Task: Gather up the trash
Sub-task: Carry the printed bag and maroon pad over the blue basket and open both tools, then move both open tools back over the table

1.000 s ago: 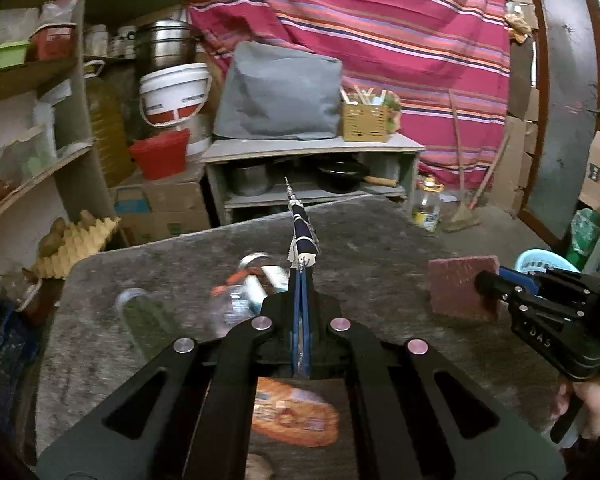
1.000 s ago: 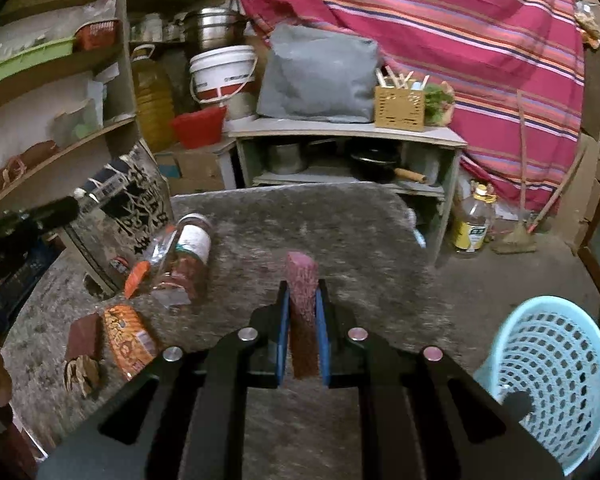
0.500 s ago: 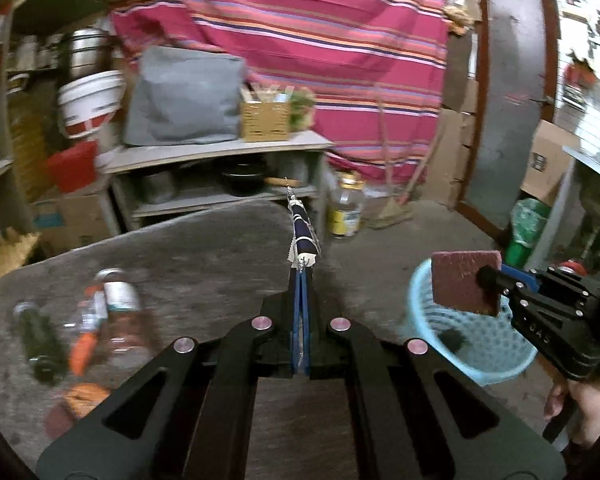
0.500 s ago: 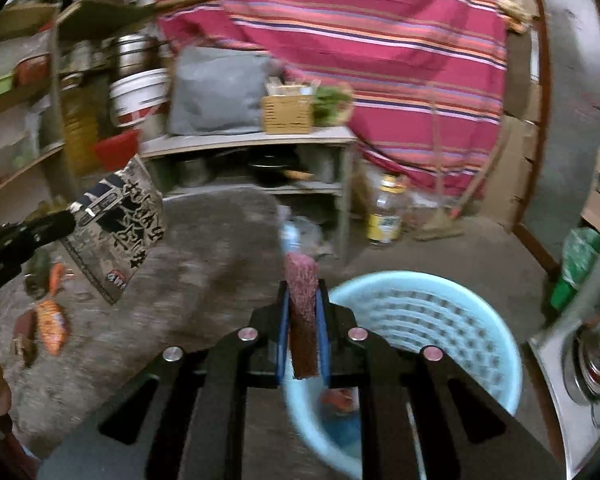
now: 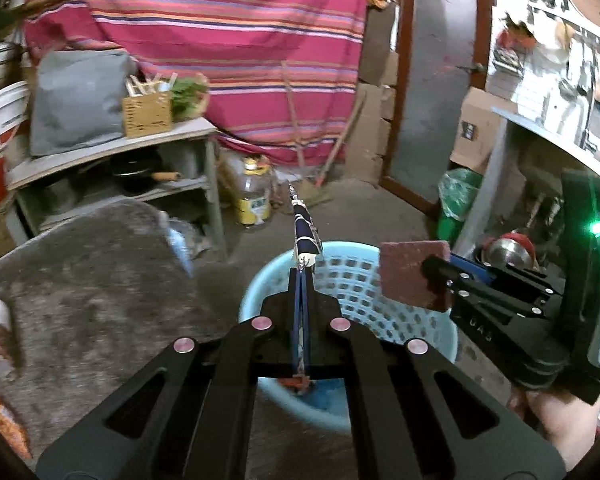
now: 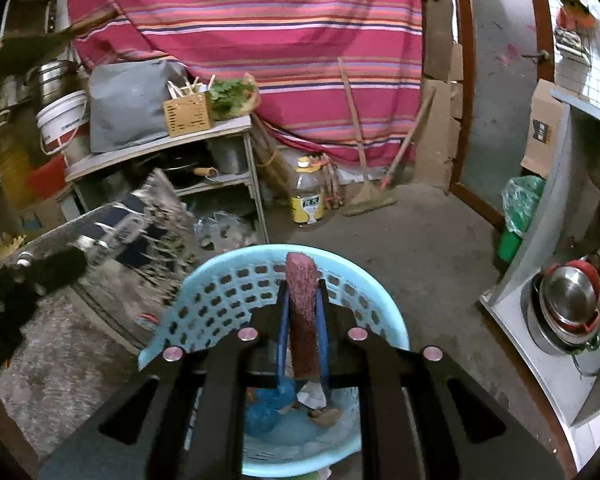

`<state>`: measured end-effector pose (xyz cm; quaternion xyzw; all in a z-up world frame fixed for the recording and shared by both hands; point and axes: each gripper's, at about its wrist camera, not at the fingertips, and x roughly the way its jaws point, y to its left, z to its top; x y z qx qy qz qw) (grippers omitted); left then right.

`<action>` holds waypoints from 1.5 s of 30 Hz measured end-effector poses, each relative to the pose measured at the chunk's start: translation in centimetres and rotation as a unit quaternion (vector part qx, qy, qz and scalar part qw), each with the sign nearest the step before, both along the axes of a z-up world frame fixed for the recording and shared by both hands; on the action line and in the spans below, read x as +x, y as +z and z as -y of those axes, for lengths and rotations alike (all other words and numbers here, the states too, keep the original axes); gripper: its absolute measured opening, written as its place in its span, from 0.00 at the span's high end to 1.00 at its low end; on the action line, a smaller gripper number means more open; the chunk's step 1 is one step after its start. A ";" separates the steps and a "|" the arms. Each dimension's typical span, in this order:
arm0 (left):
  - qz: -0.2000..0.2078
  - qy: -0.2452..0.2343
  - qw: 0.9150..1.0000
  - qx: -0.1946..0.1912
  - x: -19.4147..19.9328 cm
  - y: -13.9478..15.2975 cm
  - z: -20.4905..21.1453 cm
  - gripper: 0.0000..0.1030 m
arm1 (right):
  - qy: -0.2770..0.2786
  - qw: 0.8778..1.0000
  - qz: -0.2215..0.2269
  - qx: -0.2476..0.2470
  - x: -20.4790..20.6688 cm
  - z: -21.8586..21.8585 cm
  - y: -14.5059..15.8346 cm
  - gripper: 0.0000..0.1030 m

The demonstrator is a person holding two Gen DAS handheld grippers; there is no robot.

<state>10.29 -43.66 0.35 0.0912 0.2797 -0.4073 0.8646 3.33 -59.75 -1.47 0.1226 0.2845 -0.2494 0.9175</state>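
1. The left gripper (image 5: 301, 280) was clamped on a flat dark-blue printed wrapper (image 5: 305, 232).
2. The right gripper (image 6: 302, 312) pinched a maroon scouring pad (image 6: 302, 312) above the light-blue perforated plastic basket (image 6: 220, 300).

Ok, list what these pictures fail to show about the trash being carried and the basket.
- Flat packet, left wrist view: seen edge-on; its face cannot be made out.
- The same packet, right wrist view: motion-blurred, print unreadable.
- Blue basket contents, right wrist view: partly hidden behind the right gripper and its red scouring pad.
- Basket floor, left wrist view: mostly hidden behind the left gripper.
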 end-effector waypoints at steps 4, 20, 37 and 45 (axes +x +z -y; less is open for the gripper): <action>-0.011 -0.004 1.000 0.023 0.4 -2.3 2.7 1.00 | -0.010 1.000 0.005 0.013 -1.0 1.2 -0.4 0.88; 0.058 0.128 0.989 0.040 2.3 0.3 -2.5 0.12 | -0.016 0.999 -0.016 0.023 0.5 1.7 -2.2 0.86; 0.077 0.292 0.953 0.016 7.0 4.3 -23.4 0.05 | -0.028 0.999 -0.033 -0.017 4.5 -2.6 -2.4 0.16; 0.043 0.363 0.929 0.061 12.9 1.0 -31.6 0.05 | 0.018 1.000 0.008 -0.002 6.9 -8.7 -0.4 0.11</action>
